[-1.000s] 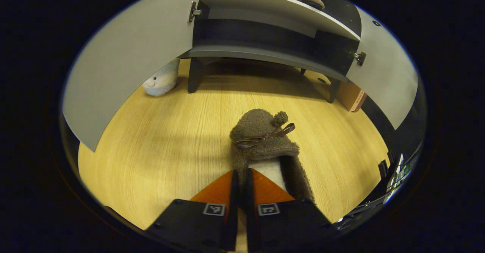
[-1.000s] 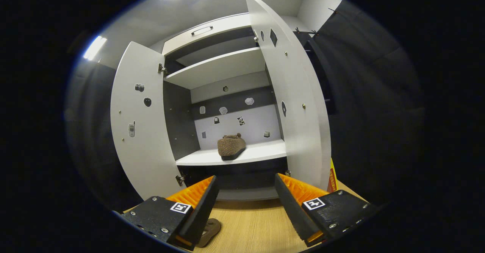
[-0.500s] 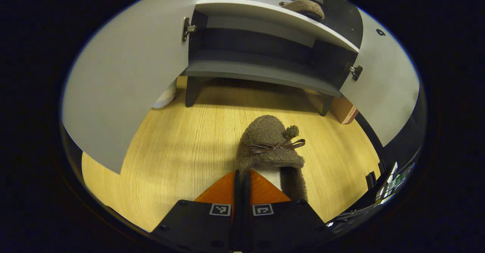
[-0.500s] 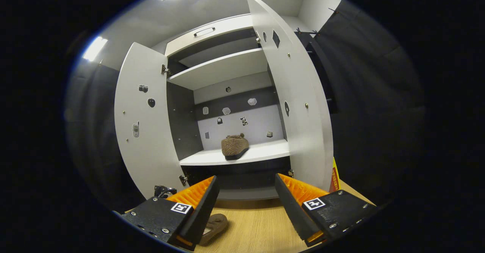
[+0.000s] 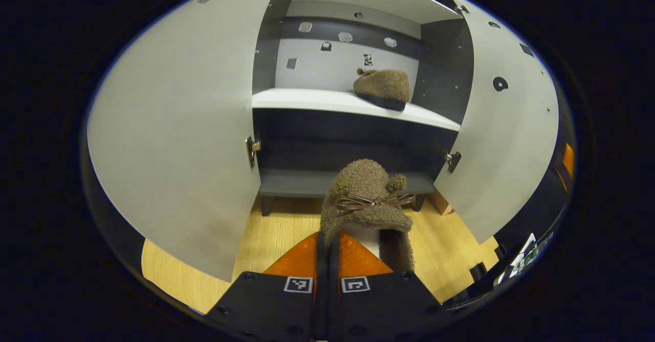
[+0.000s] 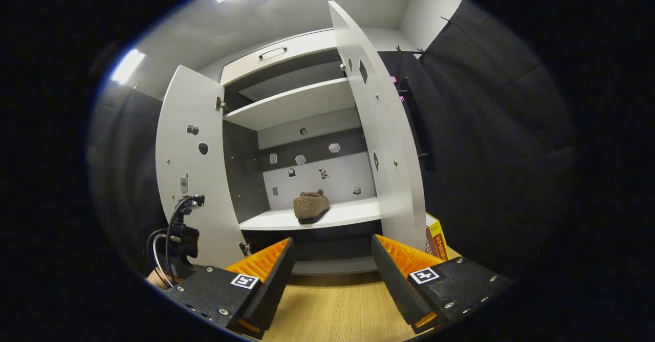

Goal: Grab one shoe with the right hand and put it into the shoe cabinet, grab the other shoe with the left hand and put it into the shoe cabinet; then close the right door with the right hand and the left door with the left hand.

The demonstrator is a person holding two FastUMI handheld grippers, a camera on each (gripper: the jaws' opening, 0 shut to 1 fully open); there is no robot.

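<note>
My left gripper (image 5: 327, 239) is shut on the left side wall of a fuzzy brown slipper (image 5: 369, 198) with a ribbon bow, held up off the wooden floor (image 5: 271, 234) in front of the shoe cabinet. A matching slipper (image 5: 384, 87) rests on the white middle shelf (image 5: 307, 99); in the right gripper view that slipper (image 6: 310, 206) sits on the shelf (image 6: 348, 214). Both doors stand open: left door (image 5: 179, 127), right door (image 5: 504, 132). My right gripper (image 6: 331, 260) hangs open and empty, facing the cabinet from farther back. The other gripper's body with its cables (image 6: 176, 234) shows at the lower left.
An upper shelf (image 6: 291, 104) and a drawer with a handle (image 6: 272, 52) sit above the slipper's shelf. A low dark bottom shelf (image 5: 307, 183) lies just above the floor. A small yellow and brown box (image 6: 436, 234) stands on the floor by the right door (image 6: 384, 142).
My left gripper has lifted the slipper off the floor and tilted up toward the middle shelf. The right gripper has stayed open, drifting back slightly; the left gripper now shows at its lower left.
</note>
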